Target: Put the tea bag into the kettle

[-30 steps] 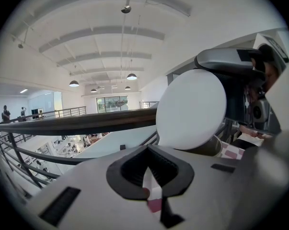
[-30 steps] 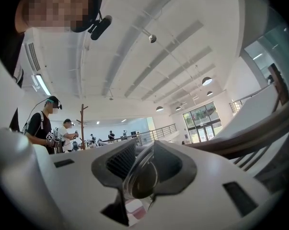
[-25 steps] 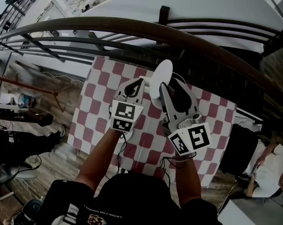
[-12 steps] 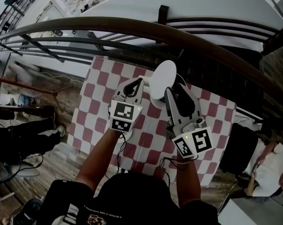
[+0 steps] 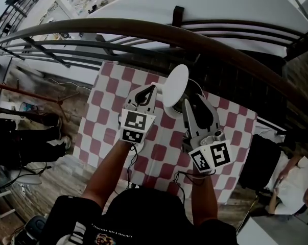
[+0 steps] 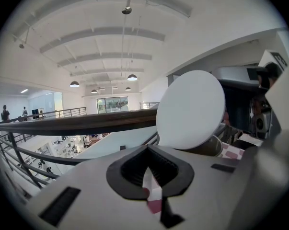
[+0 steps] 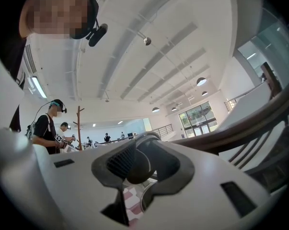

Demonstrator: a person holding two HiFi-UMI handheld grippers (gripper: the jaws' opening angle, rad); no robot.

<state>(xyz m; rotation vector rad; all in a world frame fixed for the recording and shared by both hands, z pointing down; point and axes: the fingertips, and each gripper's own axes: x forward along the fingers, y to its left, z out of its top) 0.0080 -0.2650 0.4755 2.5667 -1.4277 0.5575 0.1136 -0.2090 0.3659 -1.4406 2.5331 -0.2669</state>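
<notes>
The right tongs (image 5: pixel 193 101) have drawn slightly toward the person since a second ago, and the white lid (image 5: pixel 175 83) clamped in them now stands more upright. The left tongs (image 5: pixel 146 92) have not moved; they are closed on the tea bag (image 6: pixel 151 188), just beside the open kettle (image 6: pixel 207 147). Beneath lies the bench (image 5: pixel 105 121) with its red-and-white checks. Past it run a dark handrail (image 5: pixel 143 28) and a high white hall.
</notes>
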